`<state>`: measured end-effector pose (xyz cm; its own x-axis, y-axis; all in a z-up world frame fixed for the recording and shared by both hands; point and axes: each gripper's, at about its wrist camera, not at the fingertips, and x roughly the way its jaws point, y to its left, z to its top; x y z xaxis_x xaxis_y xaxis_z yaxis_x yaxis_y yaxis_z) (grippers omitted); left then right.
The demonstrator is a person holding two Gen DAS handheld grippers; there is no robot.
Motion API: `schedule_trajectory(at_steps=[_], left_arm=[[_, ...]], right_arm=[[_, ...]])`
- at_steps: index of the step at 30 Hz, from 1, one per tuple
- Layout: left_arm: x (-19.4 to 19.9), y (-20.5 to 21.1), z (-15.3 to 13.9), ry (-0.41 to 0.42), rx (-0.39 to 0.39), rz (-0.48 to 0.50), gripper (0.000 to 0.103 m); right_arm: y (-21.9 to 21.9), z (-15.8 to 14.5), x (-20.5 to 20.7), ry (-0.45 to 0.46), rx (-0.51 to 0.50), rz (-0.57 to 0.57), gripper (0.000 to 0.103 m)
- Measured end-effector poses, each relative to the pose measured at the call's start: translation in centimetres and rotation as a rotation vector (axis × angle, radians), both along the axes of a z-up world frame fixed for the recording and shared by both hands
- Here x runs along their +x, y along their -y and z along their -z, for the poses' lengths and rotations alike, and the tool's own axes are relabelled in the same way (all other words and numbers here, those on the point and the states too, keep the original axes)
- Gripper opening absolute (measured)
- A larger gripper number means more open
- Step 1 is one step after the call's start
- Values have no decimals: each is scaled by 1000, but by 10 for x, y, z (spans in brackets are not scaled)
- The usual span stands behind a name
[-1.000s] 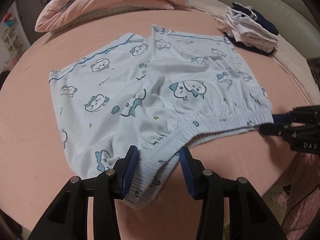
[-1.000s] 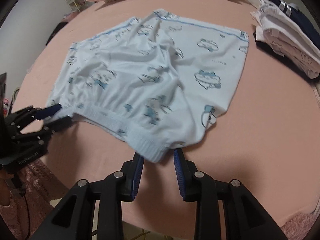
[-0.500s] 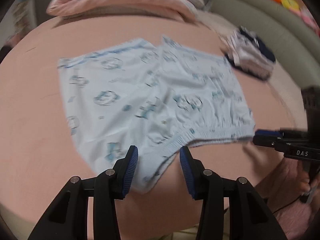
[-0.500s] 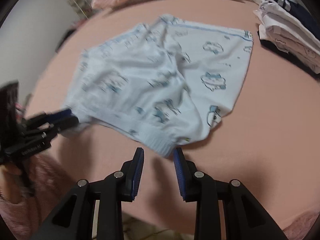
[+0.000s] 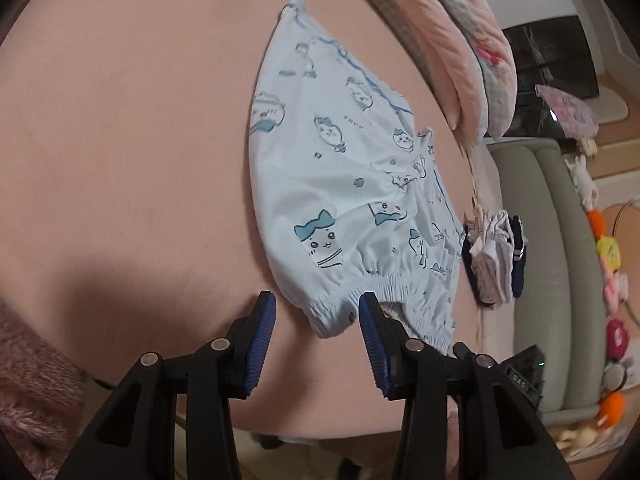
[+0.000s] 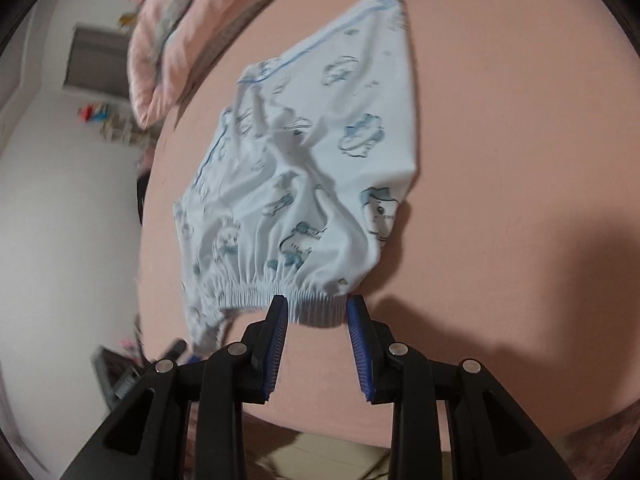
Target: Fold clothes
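Light blue shorts (image 5: 340, 184) with cartoon cat prints lie flat on the pink bedspread (image 5: 132, 140). Their gathered elastic waistband (image 5: 384, 284) faces me. My left gripper (image 5: 316, 308) is open, and one corner of the waistband sits between its blue pads. In the right wrist view the same shorts (image 6: 320, 152) show, with the other waistband end (image 6: 316, 306) lying between the fingers of my open right gripper (image 6: 318, 308). The right gripper's black body (image 5: 516, 376) peeks in low on the right of the left wrist view.
A stack of folded clothes (image 5: 496, 260) lies beyond the shorts near the bed's edge. A rolled pink quilt (image 5: 452, 40) lies along the far side. A grey-green padded rim (image 5: 532, 220) with soft toys (image 5: 608, 248) borders the bed.
Both grippers have swung round and tilted, each now at one end of the waistband and close to the other. The shorts still lie on the bedspread. Both jaws stay open.
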<state>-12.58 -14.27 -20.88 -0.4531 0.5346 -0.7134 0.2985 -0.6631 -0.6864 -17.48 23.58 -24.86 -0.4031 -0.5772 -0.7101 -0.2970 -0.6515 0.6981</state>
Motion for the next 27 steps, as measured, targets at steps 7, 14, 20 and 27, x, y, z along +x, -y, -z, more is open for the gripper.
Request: schedule_trajectory(at_steps=[7,14,20,27], left_arm=[[-16,-17,2,-4,-72,4,39],[-16,-25,10,13,-107,42,23],[-11,-26,1,-12,-136,67,8],[3,-24,-35,-87,-190,124,8]], right_arm=[[15,2,-13,2,105,-10,30],[24,5,-20,6,151,-38,30],[43,-3,-17,-47,257,-118,7],[48,-46,6,-136,297,-114,6]])
